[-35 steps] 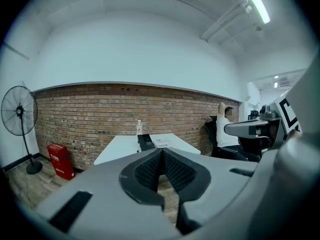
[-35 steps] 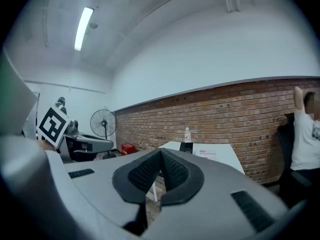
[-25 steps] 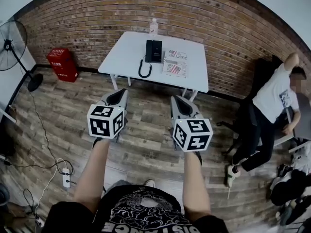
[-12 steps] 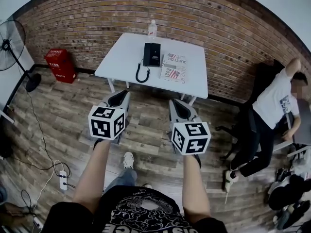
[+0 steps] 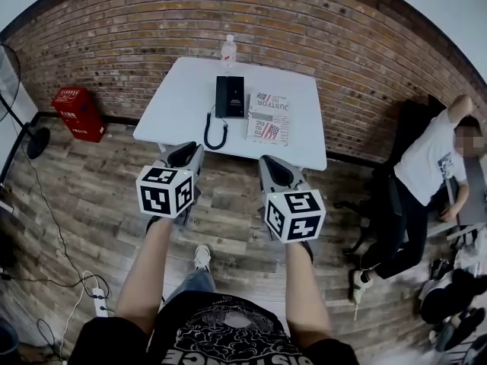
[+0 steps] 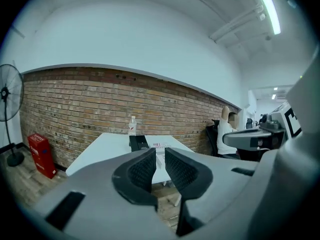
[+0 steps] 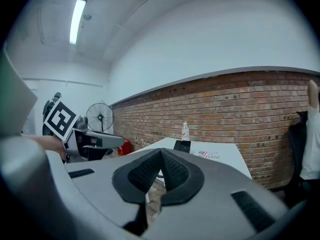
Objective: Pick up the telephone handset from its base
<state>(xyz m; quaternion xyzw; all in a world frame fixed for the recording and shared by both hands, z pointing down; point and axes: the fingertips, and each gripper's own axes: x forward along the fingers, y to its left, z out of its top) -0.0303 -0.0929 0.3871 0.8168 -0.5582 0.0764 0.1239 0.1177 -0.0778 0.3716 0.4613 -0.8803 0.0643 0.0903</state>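
Observation:
The black telephone lies on the white table with its handset on the base and a coiled cord trailing toward the near edge. It shows small and far off in the left gripper view and the right gripper view. Both grippers are held in the air short of the table, pointing at it. The left gripper has its jaws opening, a narrow gap between the pads and nothing in it. The right gripper is shut and empty.
A clear water bottle stands at the table's far edge by the brick wall. A printed magazine lies right of the phone. A red box and a fan are at the left, and a person is by chairs at the right.
The person has stepped toward the table, so both grippers are now closer to its near edge. A foot now shows on the floor below the hands.

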